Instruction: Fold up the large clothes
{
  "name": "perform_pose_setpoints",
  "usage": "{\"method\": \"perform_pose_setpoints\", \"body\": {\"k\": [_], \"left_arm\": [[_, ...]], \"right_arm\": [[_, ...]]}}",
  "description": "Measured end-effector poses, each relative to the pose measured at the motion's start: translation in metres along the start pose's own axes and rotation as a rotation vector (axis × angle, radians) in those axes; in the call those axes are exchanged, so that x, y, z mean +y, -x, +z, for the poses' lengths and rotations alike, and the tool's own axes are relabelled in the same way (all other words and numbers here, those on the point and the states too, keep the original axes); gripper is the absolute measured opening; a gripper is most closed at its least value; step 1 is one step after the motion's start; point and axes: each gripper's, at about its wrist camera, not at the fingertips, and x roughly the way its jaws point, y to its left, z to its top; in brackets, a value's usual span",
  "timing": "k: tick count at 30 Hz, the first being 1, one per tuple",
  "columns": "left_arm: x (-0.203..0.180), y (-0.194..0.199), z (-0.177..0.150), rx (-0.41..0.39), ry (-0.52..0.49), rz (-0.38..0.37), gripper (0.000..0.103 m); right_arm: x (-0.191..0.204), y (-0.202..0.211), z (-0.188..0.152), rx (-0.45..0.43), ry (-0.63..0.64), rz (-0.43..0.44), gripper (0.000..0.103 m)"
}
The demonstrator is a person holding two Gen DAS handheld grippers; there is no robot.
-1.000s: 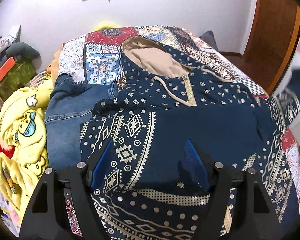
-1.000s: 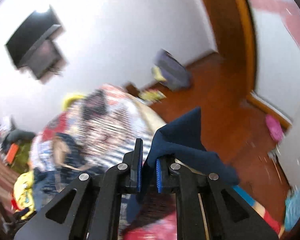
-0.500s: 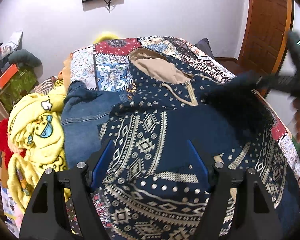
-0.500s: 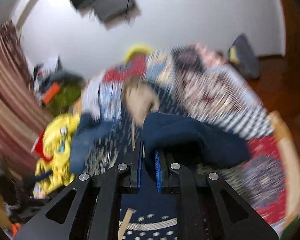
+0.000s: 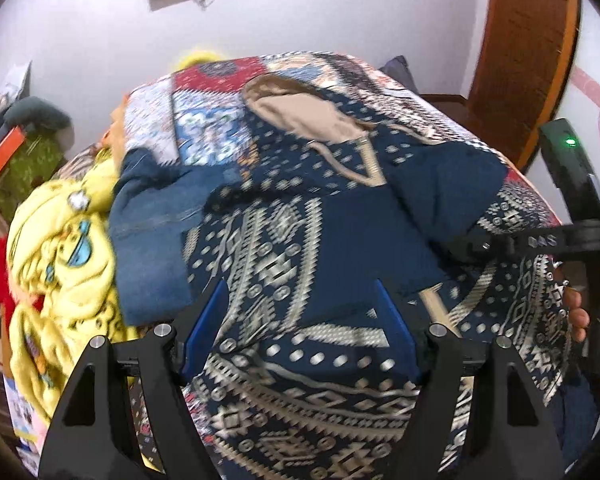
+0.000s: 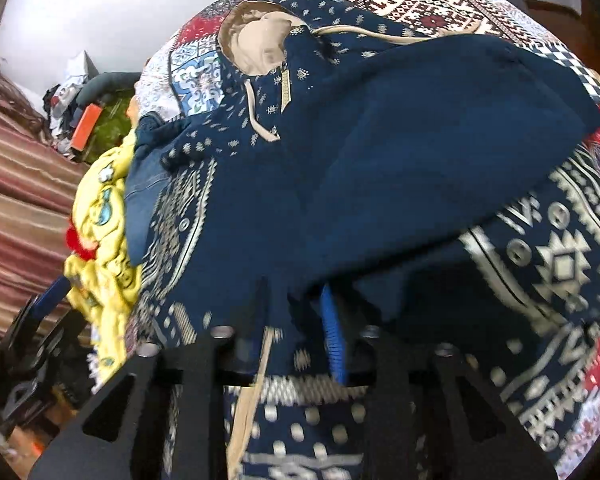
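Observation:
A navy hoodie [image 5: 284, 248] with cream geometric patterns and a tan-lined hood [image 5: 300, 116] lies spread on the bed. Its plain navy sleeve [image 6: 420, 152] is folded across the chest. My right gripper [image 6: 296, 312] sits low at the sleeve's end with its jaws opening. The cloth's edge drapes over the fingertips, and one blue pad [image 6: 332, 332] shows bare. The right gripper [image 5: 472, 246] also shows in the left wrist view, at the right. My left gripper [image 5: 300, 316] hovers open over the hoodie's lower body with nothing between its fingers.
A patchwork quilt [image 5: 212, 92] covers the bed. Left of the hoodie lie a denim garment [image 5: 152, 220] and a yellow cartoon blanket [image 5: 60, 256]. A wooden door [image 5: 524, 52] stands at the right, and a person's hand [image 5: 580, 312] holds the right gripper.
My right gripper swung the sleeve from beside the bed over onto the hoodie's chest, came down, and its jaws have parted. The left gripper drew back slightly and stayed open.

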Motion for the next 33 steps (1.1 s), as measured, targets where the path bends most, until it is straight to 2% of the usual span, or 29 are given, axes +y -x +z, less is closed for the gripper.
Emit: {"method": "perform_pose_setpoints", "body": {"k": [3, 7, 10, 12, 15, 18, 22, 26, 27, 28, 29, 30, 31, 32, 33], "left_arm": [[-0.026, -0.004, 0.016, -0.009, -0.051, -0.027, 0.073], [-0.068, -0.012, 0.038, -0.018, -0.144, -0.054, 0.073], [-0.105, -0.026, 0.055, -0.01, -0.22, -0.084, 0.073], [-0.128, -0.041, 0.065, 0.005, -0.266, -0.103, 0.073], [-0.163, -0.069, 0.076, 0.049, -0.337, -0.118, 0.073], [-0.193, -0.099, 0.083, 0.092, -0.399, -0.129, 0.073], [-0.225, -0.136, 0.09, 0.148, -0.435, -0.158, 0.061], [-0.244, -0.163, 0.094, 0.159, -0.461, -0.128, 0.059], [-0.247, -0.167, 0.095, 0.153, -0.455, -0.11, 0.056], [-0.247, -0.17, 0.097, 0.151, -0.444, -0.113, 0.05], [-0.245, -0.171, 0.098, 0.149, -0.432, -0.135, 0.038], [-0.245, -0.17, 0.099, 0.142, -0.423, -0.149, 0.031], [-0.244, -0.169, 0.101, 0.133, -0.416, -0.149, 0.016], [-0.242, -0.167, 0.103, 0.121, -0.41, -0.137, 0.01], [-0.24, -0.164, 0.105, 0.104, -0.412, -0.124, 0.01]], "right_arm": [[-0.01, 0.03, -0.008, -0.035, 0.053, -0.072, 0.035], [-0.037, 0.082, -0.016, -0.14, 0.086, -0.187, 0.036], [-0.058, 0.117, -0.02, -0.226, 0.074, -0.272, 0.038], [-0.074, 0.138, -0.022, -0.285, 0.051, -0.318, 0.043], [-0.096, 0.155, -0.025, -0.336, 0.013, -0.357, 0.045], [-0.112, 0.157, -0.027, -0.344, -0.024, -0.366, 0.045], [-0.13, 0.149, -0.028, -0.318, -0.054, -0.367, 0.045], [-0.143, 0.139, -0.028, -0.285, -0.074, -0.347, 0.045], [-0.145, 0.136, -0.028, -0.281, -0.074, -0.342, 0.045], [-0.146, 0.138, -0.03, -0.28, -0.073, -0.34, 0.045], [-0.145, 0.135, -0.029, -0.278, -0.069, -0.337, 0.045], [-0.143, 0.133, -0.027, -0.278, -0.062, -0.337, 0.045], [-0.142, 0.132, -0.026, -0.278, -0.057, -0.338, 0.045], [-0.139, 0.13, -0.023, -0.277, -0.048, -0.342, 0.045], [-0.135, 0.128, -0.021, -0.277, -0.037, -0.346, 0.045]]}}
